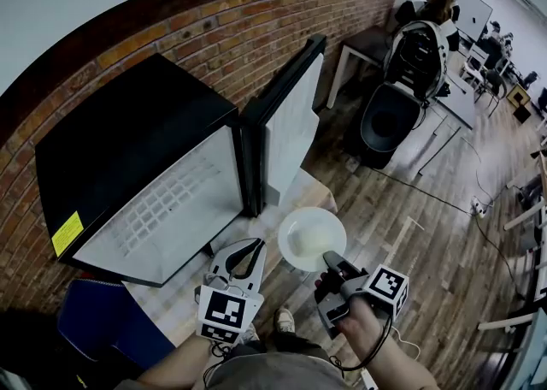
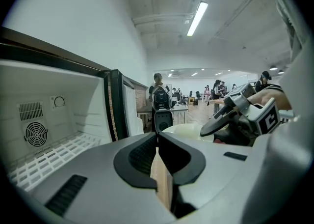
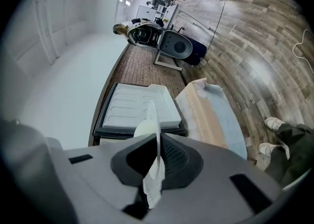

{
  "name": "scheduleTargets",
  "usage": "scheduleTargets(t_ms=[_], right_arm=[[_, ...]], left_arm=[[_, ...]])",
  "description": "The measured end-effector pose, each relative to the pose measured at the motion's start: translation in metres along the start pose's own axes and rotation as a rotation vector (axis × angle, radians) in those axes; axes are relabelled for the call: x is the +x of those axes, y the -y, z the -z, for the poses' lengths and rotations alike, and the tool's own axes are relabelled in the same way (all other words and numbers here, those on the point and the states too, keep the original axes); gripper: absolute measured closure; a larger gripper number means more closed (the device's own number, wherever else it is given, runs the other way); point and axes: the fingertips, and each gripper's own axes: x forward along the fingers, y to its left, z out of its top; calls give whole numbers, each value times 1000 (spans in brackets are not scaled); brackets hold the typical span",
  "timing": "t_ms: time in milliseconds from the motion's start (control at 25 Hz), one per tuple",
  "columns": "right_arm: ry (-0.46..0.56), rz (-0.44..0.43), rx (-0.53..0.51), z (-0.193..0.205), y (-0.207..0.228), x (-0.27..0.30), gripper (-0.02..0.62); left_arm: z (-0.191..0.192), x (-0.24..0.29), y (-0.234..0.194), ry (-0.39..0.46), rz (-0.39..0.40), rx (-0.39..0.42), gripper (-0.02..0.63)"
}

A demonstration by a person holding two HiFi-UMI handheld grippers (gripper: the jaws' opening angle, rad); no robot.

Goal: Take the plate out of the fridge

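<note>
A white plate (image 1: 309,239) hangs outside the black fridge (image 1: 128,136), just right of its open front and over the table's edge. My right gripper (image 1: 330,260) is shut on the plate's near rim. In the right gripper view the plate (image 3: 153,117) shows edge-on between the pads. My left gripper (image 1: 254,248) sits left of the plate with its jaws together and nothing in them. In the left gripper view the plate (image 2: 186,130) and the right gripper (image 2: 221,120) appear ahead to the right. The fridge door (image 1: 289,119) stands open; a white wire shelf (image 1: 162,204) shows inside.
The fridge stands on a low table (image 1: 184,298) against a brick wall (image 1: 231,29). A blue bin (image 1: 98,320) sits at the lower left. A black chair with a backpack (image 1: 402,80), desks and people fill the back right. A cable (image 1: 436,200) runs across the wooden floor.
</note>
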Motion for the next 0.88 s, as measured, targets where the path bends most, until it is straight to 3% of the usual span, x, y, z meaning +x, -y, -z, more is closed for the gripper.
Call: scheduleTargets(t_ms=[880], right_arm=[[-26, -38, 8, -7, -16, 5, 561]], left_arm=[[1, 0, -3, -20, -18, -31, 580]])
